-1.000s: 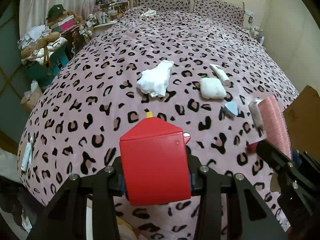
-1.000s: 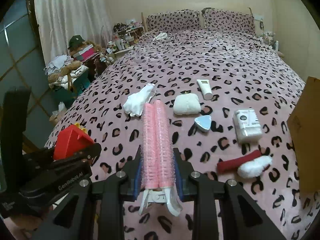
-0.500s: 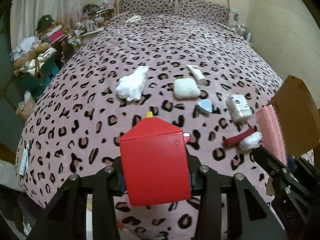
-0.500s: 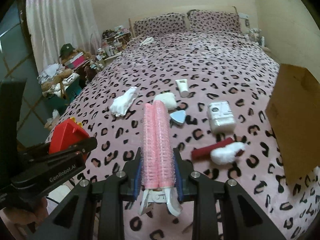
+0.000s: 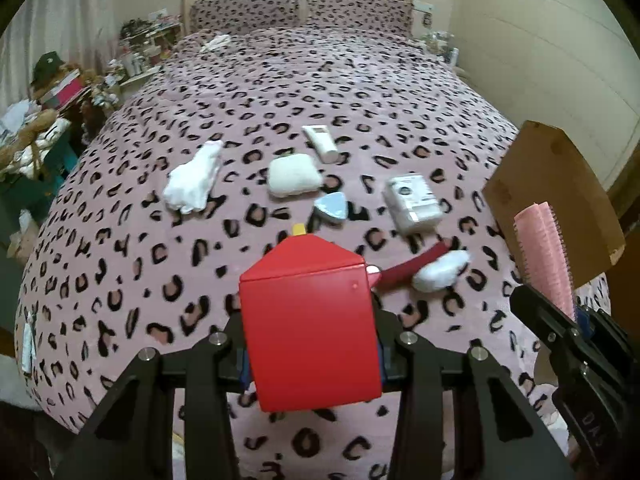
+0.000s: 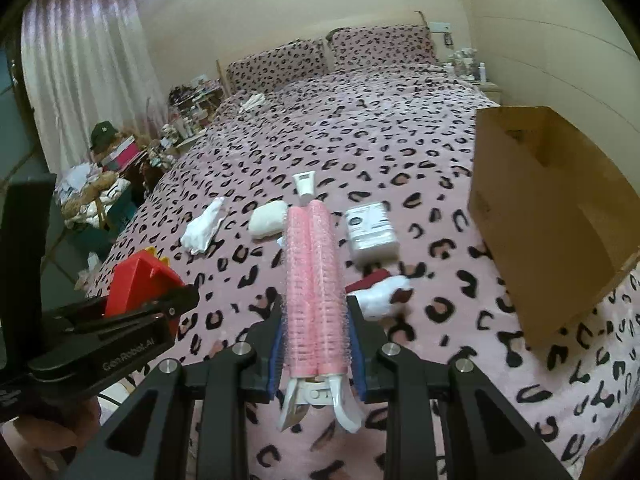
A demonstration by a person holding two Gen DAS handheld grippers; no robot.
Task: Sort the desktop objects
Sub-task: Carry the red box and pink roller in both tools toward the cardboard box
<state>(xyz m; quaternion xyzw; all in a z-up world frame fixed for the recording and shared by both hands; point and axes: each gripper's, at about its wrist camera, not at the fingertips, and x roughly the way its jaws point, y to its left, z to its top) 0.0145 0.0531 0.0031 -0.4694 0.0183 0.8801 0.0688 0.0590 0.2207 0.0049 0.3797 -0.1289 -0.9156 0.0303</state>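
Left hand-held gripper (image 5: 312, 354): pinching a red box (image 5: 310, 320) across its sides. The box's lower end is sunk between the fingers and hides the pads; its peaked end points toward 12 o'clock, with a small yellow tip just showing above it.

Right hand-held gripper (image 6: 314, 356): pressed tight on a pink hair-roller clip (image 6: 314, 284). Long axis runs 6 to 12 o'clock, bristled rollers forward, white clip handles trailing below the fingers. The rollers cover part of the white tube (image 6: 305, 186) and all but a sliver of a pale blue item behind them.

On the leopard-print bed (image 5: 120, 208), left wrist view: white cloth (image 5: 194, 182) at 10 o'clock, white pouch (image 5: 293, 176), tube, blue triangular piece (image 5: 333, 206), white packet (image 5: 413, 202) at 1 o'clock. A dark red item with a white fluffy end (image 5: 438, 268) is blurred, partly cut off by the box.

Cardboard box (image 6: 548, 208): at 2 o'clock in the right wrist view, on the bed's edge, interior mostly unseen.
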